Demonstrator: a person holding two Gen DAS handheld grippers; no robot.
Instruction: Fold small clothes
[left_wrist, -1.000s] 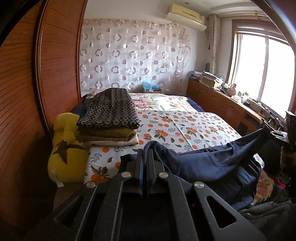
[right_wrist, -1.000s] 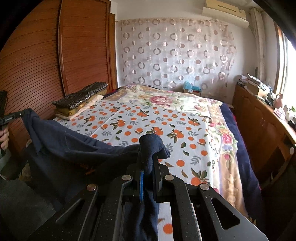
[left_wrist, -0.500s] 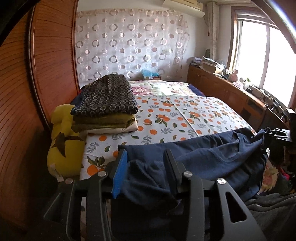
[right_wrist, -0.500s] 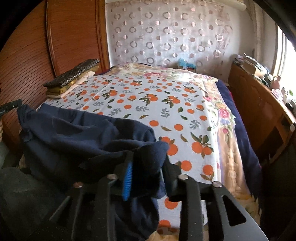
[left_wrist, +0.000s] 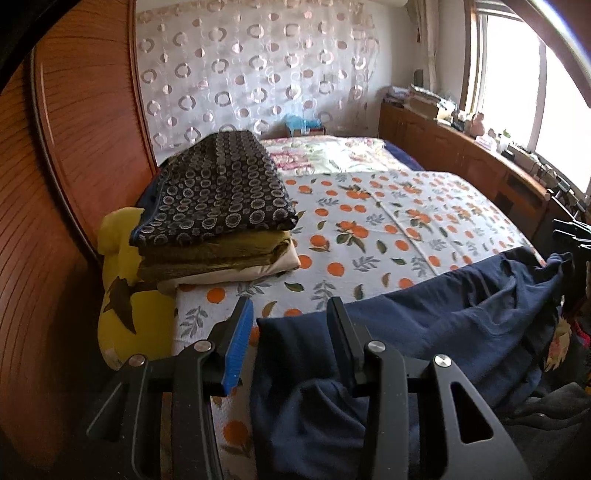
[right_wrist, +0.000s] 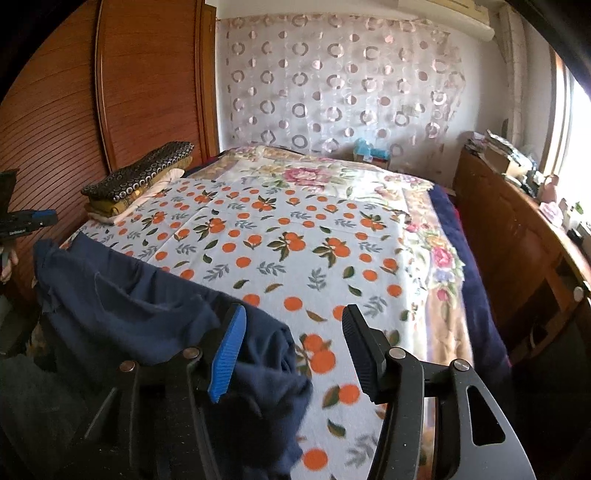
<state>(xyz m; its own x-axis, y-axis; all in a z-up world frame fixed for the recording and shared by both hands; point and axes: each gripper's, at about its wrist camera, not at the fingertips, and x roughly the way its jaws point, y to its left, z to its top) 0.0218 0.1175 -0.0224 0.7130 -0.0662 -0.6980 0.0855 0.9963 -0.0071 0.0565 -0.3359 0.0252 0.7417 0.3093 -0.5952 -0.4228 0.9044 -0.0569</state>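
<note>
A navy blue garment (left_wrist: 424, 332) lies along the near edge of the bed with the orange-print sheet (left_wrist: 388, 229). My left gripper (left_wrist: 286, 314) is open, and the garment's left end lies loose between its jaws. My right gripper (right_wrist: 293, 325) is open over the garment's right end (right_wrist: 155, 317), which droops over the bed edge. The other gripper shows at the far edge of each view.
A stack of folded clothes (left_wrist: 218, 206) with a dark circle-patterned piece on top sits at the bed's left corner (right_wrist: 140, 177). A yellow cushion (left_wrist: 125, 295) lies beside it. A wooden wardrobe (left_wrist: 74, 147) stands on the left, a wooden cabinet (right_wrist: 517, 240) on the right.
Both grippers were shut on the garment's ends and held it stretched above the bed. They lowered it onto the near edge and opened, letting it go.
</note>
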